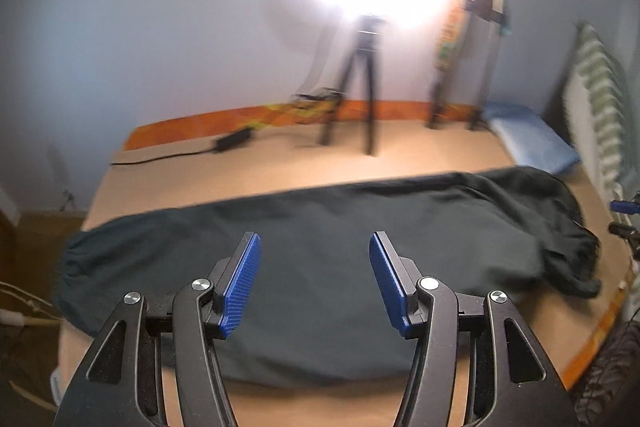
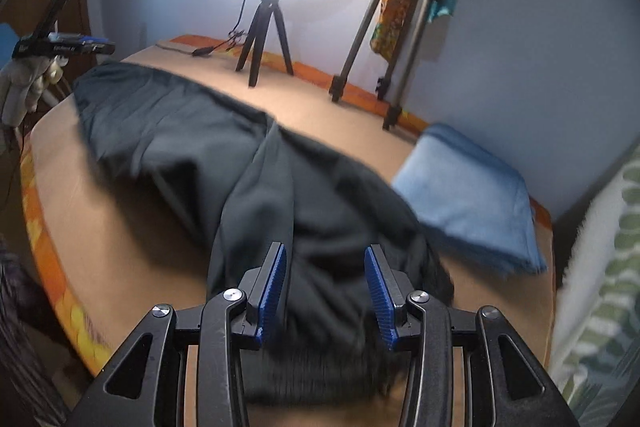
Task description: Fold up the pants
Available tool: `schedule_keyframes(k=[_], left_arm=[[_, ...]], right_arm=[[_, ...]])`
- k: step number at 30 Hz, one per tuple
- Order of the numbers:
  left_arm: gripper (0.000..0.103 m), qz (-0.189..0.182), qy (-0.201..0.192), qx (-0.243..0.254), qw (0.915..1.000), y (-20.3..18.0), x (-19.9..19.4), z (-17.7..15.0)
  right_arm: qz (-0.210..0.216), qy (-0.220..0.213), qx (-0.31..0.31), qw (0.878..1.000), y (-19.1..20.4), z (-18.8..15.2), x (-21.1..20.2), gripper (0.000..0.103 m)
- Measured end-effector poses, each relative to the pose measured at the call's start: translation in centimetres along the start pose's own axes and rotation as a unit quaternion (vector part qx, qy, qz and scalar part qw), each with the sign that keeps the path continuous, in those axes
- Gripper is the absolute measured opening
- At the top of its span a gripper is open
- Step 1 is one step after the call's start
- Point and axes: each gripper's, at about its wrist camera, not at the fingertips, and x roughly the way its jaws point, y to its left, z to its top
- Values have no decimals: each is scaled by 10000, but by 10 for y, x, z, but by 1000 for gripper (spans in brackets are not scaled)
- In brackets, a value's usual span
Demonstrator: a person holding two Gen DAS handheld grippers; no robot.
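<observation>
Dark pants [image 1: 320, 267] lie lengthwise across a tan table [image 1: 280, 171], folded leg on leg, with the bunched waist end at the right. My left gripper [image 1: 315, 247] is open and empty, hovering over the middle of the pants. In the right wrist view the pants [image 2: 248, 155] stretch away to the upper left, with the ribbed waistband close under my right gripper [image 2: 325, 259]. The right gripper is open, its blue pads on either side of a raised fold of fabric, not closed on it.
A folded blue cloth [image 2: 472, 195] lies on the table right of the pants, also in the left wrist view [image 1: 532, 139]. A ring light on a small tripod [image 1: 360, 83] and a larger tripod [image 2: 400, 27] stand at the table's back. A striped cushion [image 1: 600, 99] is at the right.
</observation>
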Motion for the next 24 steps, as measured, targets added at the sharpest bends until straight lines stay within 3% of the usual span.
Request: schedule_keyframes(k=[8,11,13,21,23,24], left_arm=[[56,-561,267,436,9971,-106,18,-11],[56,-835,403,299,9952,-134,38,-14],[56,-820,418,367,9951,-149,46,-18],[56,-756,567,530,9941,-170,77,-26],[56,-855,622,413,9935,-166,81,-26],[56,-894,646,401,9931,-165,82,-26]], right_arm=[[309,15,-113,9995,9,-64,-25,43],[497,-9,-212,9985,21,-79,-22,51],[534,-41,-299,9981,32,-86,-18,58],[201,178,-1000,9946,62,-101,20,55],[110,264,-1139,9931,64,-104,28,40],[63,318,-1191,9924,64,-104,31,23]])
